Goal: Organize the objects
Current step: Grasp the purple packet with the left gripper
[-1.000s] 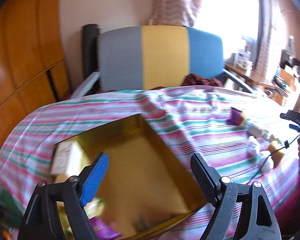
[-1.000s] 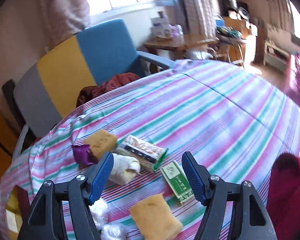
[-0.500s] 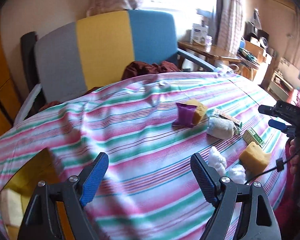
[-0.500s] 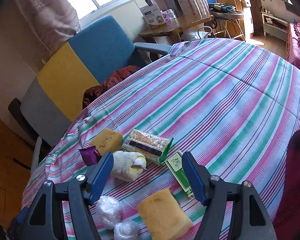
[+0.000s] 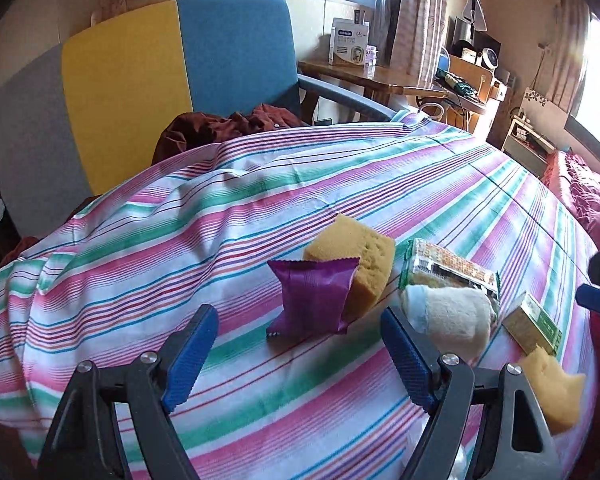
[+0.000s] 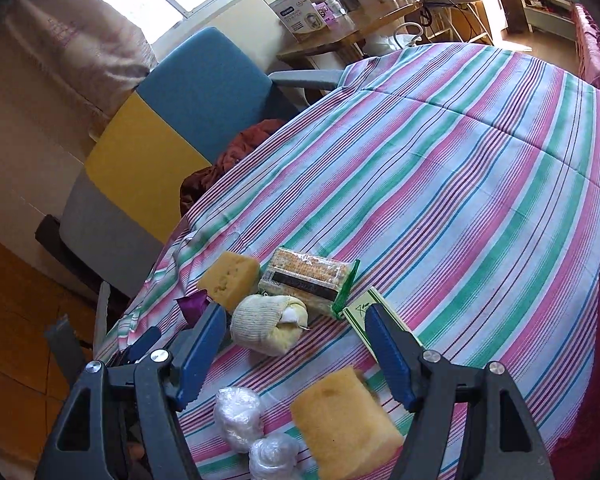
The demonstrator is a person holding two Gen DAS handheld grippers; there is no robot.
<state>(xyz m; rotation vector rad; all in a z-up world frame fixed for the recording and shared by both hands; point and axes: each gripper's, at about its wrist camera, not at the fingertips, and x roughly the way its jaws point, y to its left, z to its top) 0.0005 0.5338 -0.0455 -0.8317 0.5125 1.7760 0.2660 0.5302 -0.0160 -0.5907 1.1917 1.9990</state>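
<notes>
**Left gripper lining up on the purple packet**

The left gripper point(image 5: 296, 344) is hovering with jaws wide and empty, the purple foil packet point(image 5: 314, 296) lying at twelve o'clock between its fingers. The packet is leaning against a porous yellow sponge point(image 5: 360, 264) at one o'clock. It is probably light, crinkly and slippery; pinching across its puffed middle looks safest. The right gripper point(image 6: 296, 344) is waiting, parted and empty, over a soft rolled sock point(image 6: 268, 328).

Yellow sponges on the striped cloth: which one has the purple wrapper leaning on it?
The far yellow sponge block, beside the clear biscuit packet; the purple foil wrapper rests against its front. The near yellow sponge lies alone beside two plastic-wrapped balls.
</notes>
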